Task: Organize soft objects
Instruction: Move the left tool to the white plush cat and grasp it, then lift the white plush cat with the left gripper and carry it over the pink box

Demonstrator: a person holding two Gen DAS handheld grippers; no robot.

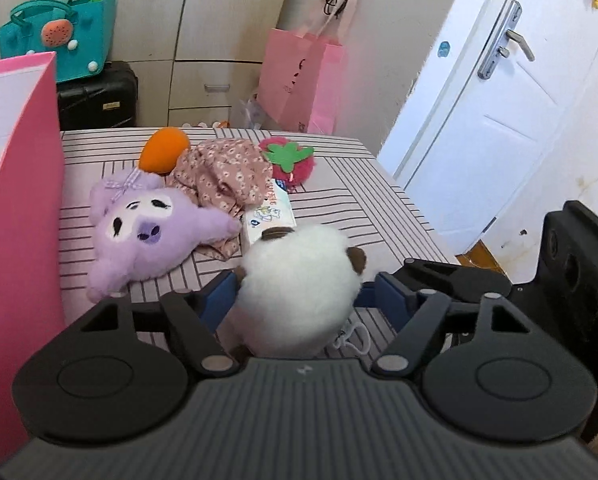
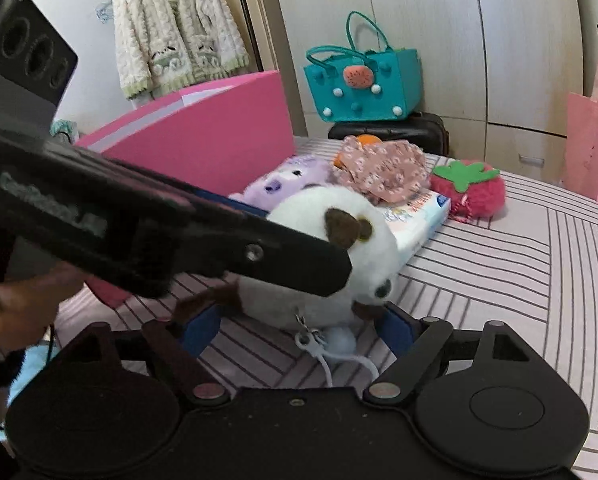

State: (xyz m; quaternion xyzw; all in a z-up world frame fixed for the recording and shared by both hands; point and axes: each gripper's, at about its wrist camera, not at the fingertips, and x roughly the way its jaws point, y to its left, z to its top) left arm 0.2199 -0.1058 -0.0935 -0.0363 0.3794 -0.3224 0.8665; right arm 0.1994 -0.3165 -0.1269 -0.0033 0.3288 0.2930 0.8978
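Here the left gripper (image 1: 297, 292) jaws grasp a fluffy white plush (image 1: 299, 284) with brown ears; right gripper (image 2: 299, 326) jaws spread.

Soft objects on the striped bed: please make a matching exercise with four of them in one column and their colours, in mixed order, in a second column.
Things:
1. round plush toy
2. rabbit plush
3. strawberry plush
4. crumpled cloth

Colours:
A. red with green leaf
B. pink floral
C. white with brown ears
D. lilac

Pairs: 1-C, 2-D, 3-A, 4-B
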